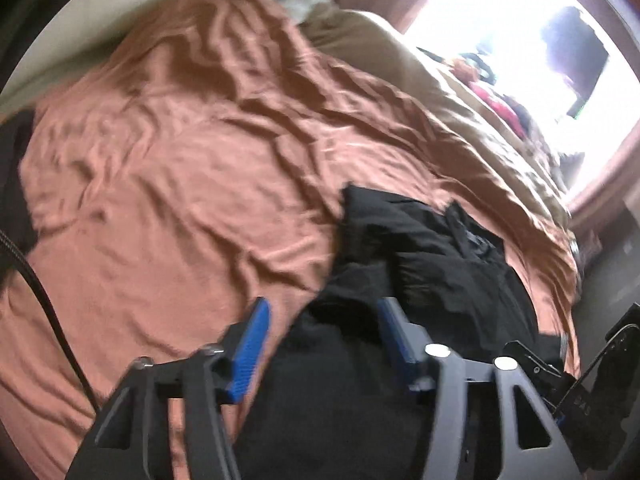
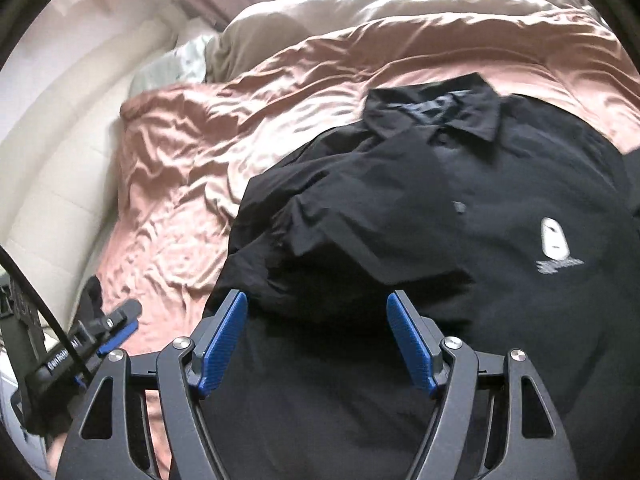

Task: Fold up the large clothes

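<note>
From the left wrist view, motion blur softened everything. The left gripper had its blue pads apart, with nothing pinched between them. The black jacket lay just ahead of and under its fingers, on a rumpled pink sheet; the jacket's near part was hidden beneath the gripper body, and its folds were too dark to trace. A glaring window washed out the far right. The right gripper was cut off at the lower right edge.

From the right wrist view, the right gripper stood wide open over the jacket, gripping nothing. The jacket lay front up, its long axis running away from the fingers, collar at the far end. A white logo sat right of the fingers. Its hem was hidden below the gripper, its right side cut off.
</note>
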`<state>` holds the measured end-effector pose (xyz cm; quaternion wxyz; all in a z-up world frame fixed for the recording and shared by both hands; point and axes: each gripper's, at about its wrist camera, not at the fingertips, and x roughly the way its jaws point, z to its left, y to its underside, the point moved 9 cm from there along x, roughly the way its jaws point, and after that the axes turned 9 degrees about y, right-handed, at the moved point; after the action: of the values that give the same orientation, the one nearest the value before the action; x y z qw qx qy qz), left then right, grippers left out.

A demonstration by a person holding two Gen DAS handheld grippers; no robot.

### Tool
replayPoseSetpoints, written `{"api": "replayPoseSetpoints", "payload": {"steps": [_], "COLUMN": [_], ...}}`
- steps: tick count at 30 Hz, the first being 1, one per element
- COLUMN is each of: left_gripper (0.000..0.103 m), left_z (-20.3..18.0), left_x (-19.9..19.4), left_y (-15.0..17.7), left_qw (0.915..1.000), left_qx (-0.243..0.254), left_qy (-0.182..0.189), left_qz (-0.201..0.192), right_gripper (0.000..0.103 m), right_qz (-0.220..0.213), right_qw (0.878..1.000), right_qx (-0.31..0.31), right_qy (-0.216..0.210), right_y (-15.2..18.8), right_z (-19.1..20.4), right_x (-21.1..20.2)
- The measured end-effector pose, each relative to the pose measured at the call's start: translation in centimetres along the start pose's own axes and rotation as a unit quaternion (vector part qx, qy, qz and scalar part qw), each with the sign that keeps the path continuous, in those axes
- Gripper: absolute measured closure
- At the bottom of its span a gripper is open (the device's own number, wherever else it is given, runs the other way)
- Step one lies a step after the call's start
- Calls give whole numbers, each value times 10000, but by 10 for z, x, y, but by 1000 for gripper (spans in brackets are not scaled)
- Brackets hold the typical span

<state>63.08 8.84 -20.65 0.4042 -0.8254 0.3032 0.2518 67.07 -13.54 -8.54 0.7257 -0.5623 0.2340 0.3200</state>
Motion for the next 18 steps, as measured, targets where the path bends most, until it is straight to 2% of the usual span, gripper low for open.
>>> {"api": "replayPoseSetpoints", "payload": {"steps": [2, 7, 12, 15, 16, 18], "left_gripper": [68, 69, 69, 69, 69, 69], "left_z": [16, 43, 58, 65, 67, 68], "left_x": [3, 5, 6, 3, 3, 2], "left_y": [1, 1, 0, -2, -2, -3], "left_qw": [9996, 9982, 9963, 9955, 9953, 9950], "left_qx": [-269, -594, -861, -948, -966, -996], "left_qy": [-3, -110, -74, -41, -38, -28], "left_qz": [46, 34, 31, -8, -26, -39], "right_gripper": [32, 32, 32, 56, 69, 74], "right_qz": [87, 413, 659, 736, 741, 700], "right_qw": [9996, 9957, 9878, 9850, 9845, 9864], "right_qx": [-178, -626, -834, -966, -1014, -946], "right_qy": [201, 546, 1141, 1224, 1224, 1144], "right_y": [-2, 3, 4, 8, 9, 5], "right_z": [14, 49, 55, 56, 57, 56], "right_x": [19, 61, 101, 115, 114, 107]}}
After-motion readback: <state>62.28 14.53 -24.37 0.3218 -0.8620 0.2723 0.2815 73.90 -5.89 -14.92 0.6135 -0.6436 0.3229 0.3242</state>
